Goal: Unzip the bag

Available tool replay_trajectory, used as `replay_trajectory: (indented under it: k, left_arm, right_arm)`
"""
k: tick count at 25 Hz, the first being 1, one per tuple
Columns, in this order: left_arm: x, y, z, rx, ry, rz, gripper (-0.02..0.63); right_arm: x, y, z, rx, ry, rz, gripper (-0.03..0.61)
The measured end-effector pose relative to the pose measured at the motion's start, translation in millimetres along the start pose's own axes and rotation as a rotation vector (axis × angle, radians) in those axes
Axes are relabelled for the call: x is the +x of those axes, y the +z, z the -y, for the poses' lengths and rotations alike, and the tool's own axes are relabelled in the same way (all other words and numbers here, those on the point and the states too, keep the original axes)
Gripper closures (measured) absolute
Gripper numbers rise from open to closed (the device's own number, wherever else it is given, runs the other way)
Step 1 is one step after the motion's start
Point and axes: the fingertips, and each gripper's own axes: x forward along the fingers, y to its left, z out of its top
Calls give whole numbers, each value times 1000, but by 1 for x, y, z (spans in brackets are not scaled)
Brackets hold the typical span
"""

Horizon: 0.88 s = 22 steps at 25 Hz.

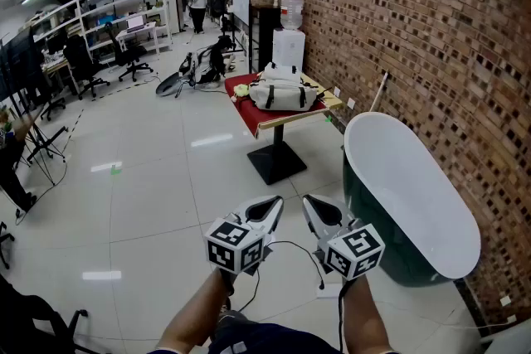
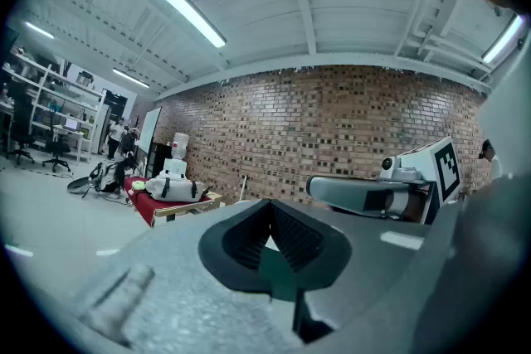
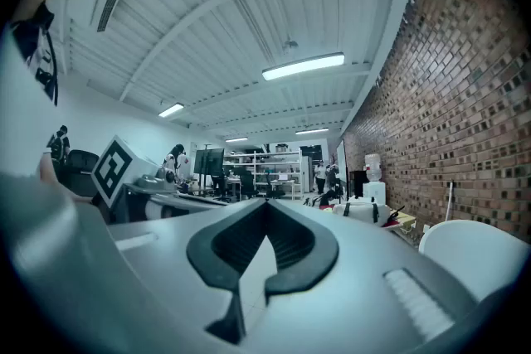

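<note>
Left claw [image 1: 272, 206] and right claw [image 1: 312, 205] are clenched, empty. The bag [image 1: 284, 89] lies well ahead of both, untouched; unzipping is not yet begun.

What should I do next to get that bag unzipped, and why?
Probably walk forward to the table. The white bag lies on it well across the floor, likely out of reach, while the left gripper and right gripper are both shut and empty, held low in front of you.
</note>
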Motion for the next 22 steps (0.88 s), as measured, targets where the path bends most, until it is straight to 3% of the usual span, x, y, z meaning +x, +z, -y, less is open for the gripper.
replay_trajectory:
  k: [11,22]
  left_arm:
    - [31,4,-46,-3,-3,1,612]
    - [67,17,-177,-4,-53,-9,612]
  right_arm:
    - [43,-8,28,-6,-8,-25,572]
    - [163,-15,55,18,-120,-59,572]
